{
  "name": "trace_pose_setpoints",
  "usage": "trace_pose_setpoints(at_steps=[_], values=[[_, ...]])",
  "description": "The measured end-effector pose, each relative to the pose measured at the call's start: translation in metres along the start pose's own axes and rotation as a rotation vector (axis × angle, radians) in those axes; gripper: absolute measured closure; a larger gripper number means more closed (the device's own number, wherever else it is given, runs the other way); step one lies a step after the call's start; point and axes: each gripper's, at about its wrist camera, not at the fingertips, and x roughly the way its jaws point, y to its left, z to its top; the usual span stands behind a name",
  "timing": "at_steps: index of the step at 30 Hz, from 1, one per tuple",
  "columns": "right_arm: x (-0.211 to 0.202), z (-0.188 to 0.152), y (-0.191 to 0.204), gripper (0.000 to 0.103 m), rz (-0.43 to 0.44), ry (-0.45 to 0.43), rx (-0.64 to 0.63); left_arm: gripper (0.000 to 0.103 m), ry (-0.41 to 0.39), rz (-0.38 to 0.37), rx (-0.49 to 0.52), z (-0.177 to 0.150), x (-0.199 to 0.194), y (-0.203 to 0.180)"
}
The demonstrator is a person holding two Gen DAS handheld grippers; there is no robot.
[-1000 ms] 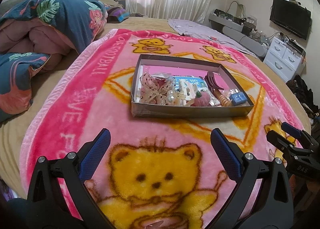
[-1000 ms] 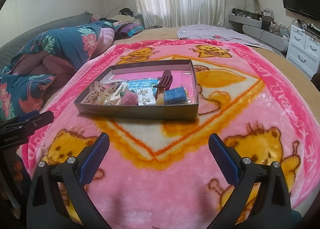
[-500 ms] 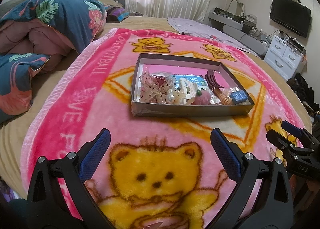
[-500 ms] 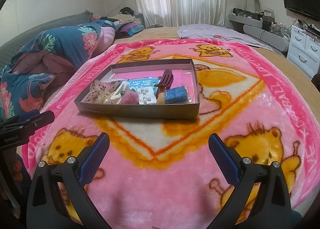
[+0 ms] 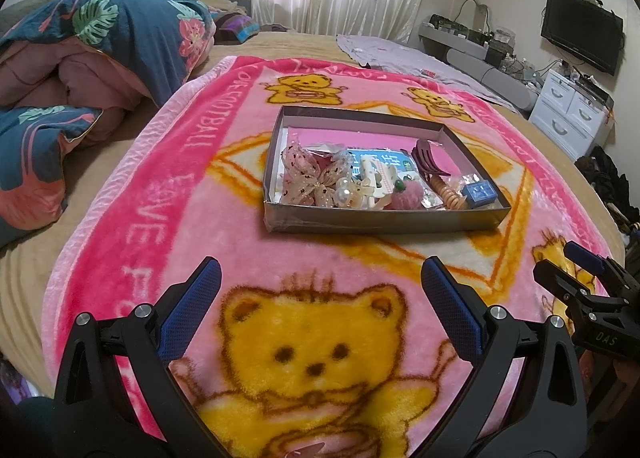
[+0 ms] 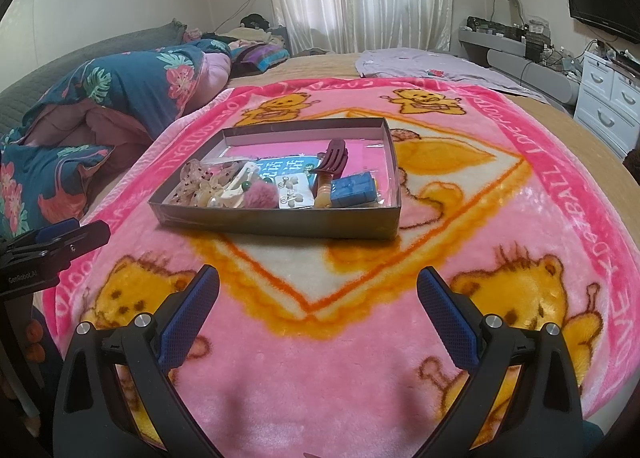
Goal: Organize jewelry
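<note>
I see the tray [image 5: 376, 220] at my 12 o'clock on the bed's blanket [image 5: 132, 218], every jewelry piece [image 5: 372, 182] heaped along its near wall. That fits sorted or unsorted. My left hand-held gripper [image 5: 320, 302] and right hand-held gripper [image 6: 318, 300] gape wide, empty.

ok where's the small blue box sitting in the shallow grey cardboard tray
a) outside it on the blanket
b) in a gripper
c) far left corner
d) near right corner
d: the small blue box lies inside the shallow grey cardboard tray, at its near right corner, beside the dark red hair claw.
</note>
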Motion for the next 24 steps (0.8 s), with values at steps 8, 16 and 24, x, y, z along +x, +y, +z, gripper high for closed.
trace_pose_setpoints(at_steps=[8, 16, 24], values=[[0.0009, -0.0011, 0.0011, 0.004, 0.0, 0.001, 0.0, 0.009, 0.003, 0.001, -0.001, -0.0002, -0.0004, -0.0003], [0.0013, -0.0014, 0.0016, 0.004, 0.0, 0.001, -0.002, 0.009, 0.004, 0.002, 0.0, -0.0012, -0.0002, 0.0001], [0.0014, -0.0023, 0.0012, 0.004, -0.002, -0.002, -0.005, 0.009, 0.005, 0.001, -0.003, -0.0015, -0.0011, 0.0001]])
